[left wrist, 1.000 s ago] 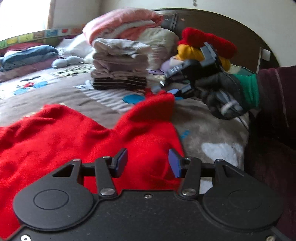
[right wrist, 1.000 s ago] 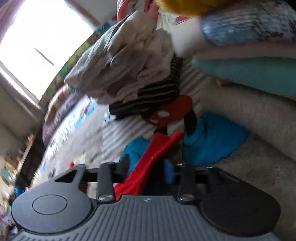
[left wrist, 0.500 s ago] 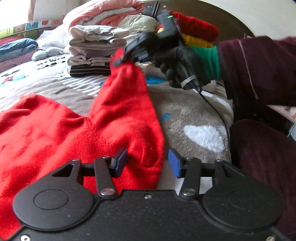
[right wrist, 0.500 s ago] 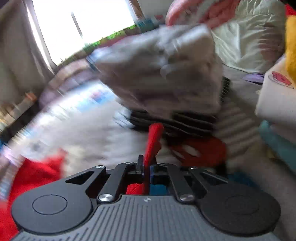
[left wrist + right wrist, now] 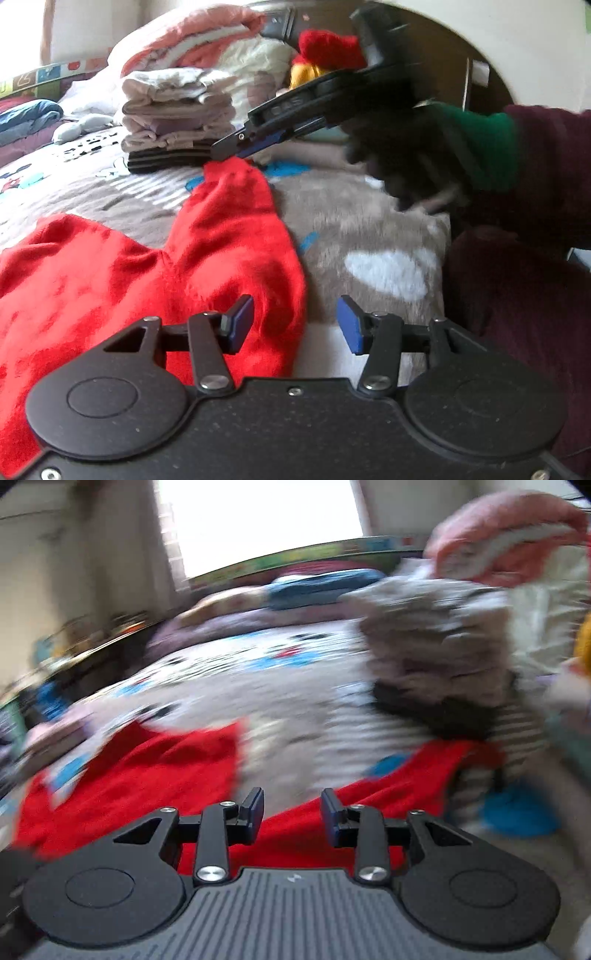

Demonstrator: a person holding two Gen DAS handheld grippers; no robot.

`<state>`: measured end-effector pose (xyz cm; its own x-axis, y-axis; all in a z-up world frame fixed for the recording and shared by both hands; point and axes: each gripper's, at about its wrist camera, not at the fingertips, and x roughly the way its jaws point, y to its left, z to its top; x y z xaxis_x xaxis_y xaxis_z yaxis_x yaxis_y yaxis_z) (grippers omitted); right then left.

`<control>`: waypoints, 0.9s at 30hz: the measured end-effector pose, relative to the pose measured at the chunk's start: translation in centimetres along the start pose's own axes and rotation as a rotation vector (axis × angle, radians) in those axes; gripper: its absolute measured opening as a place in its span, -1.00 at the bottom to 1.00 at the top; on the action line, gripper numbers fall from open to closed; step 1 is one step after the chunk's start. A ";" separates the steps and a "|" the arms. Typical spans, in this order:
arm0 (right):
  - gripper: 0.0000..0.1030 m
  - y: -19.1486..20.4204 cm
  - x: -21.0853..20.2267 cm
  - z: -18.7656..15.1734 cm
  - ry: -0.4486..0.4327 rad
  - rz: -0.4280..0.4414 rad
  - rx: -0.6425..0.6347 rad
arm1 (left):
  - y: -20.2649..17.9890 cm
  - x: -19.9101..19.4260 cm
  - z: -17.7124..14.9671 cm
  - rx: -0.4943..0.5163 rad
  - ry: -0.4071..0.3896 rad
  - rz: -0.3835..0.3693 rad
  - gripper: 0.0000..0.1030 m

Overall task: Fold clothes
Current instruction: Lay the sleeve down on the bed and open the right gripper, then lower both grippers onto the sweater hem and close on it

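A red sweater (image 5: 122, 280) lies spread on the grey patterned bed cover (image 5: 369, 229), one sleeve (image 5: 236, 206) stretched away from me toward the stack of folded clothes. My left gripper (image 5: 293, 323) hovers open just above the sleeve's near end, holding nothing. The right gripper (image 5: 236, 147), held by a gloved hand (image 5: 402, 155), hangs just above the sleeve's far tip. In the blurred right wrist view the right gripper (image 5: 291, 814) is open and empty over the red sweater (image 5: 140, 775).
A stack of folded clothes (image 5: 177, 118) stands on the bed behind the sleeve, with pillows and a pink blanket (image 5: 192, 40) beyond. Red and yellow items (image 5: 325, 55) sit by the dark headboard. A maroon sleeve (image 5: 546, 173) and the person's body fill the right.
The right gripper held the sleeve cuff raised, then laid it down toward the folded stack and opened, letting it go. The left gripper stayed open in place.
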<state>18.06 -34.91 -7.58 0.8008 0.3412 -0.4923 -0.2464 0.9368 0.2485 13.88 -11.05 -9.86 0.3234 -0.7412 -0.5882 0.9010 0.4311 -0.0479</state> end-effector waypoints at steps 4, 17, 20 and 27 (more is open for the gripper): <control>-0.47 5.0 -1.8 -2.4 -0.006 0.083 -0.101 | -0.3 -0.6 -0.5 0.040 0.026 -0.003 0.03; -0.50 8.8 -3.9 -7.1 0.166 -0.024 -0.242 | 2.4 -6.5 -3.8 -0.020 0.053 0.007 0.05; -0.50 9.1 -3.6 -6.4 0.158 0.000 -0.207 | 4.7 -8.4 -3.6 -0.094 0.005 0.050 0.06; -0.49 7.5 0.0 -3.0 0.094 0.070 0.011 | 10.6 -11.9 -2.9 -0.258 -0.098 0.202 0.06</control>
<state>14.57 -27.60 -8.21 0.7273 0.4117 -0.5491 -0.2932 0.9098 0.2938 18.73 3.82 -5.75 0.5251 -0.6682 -0.5271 0.7171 0.6809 -0.1488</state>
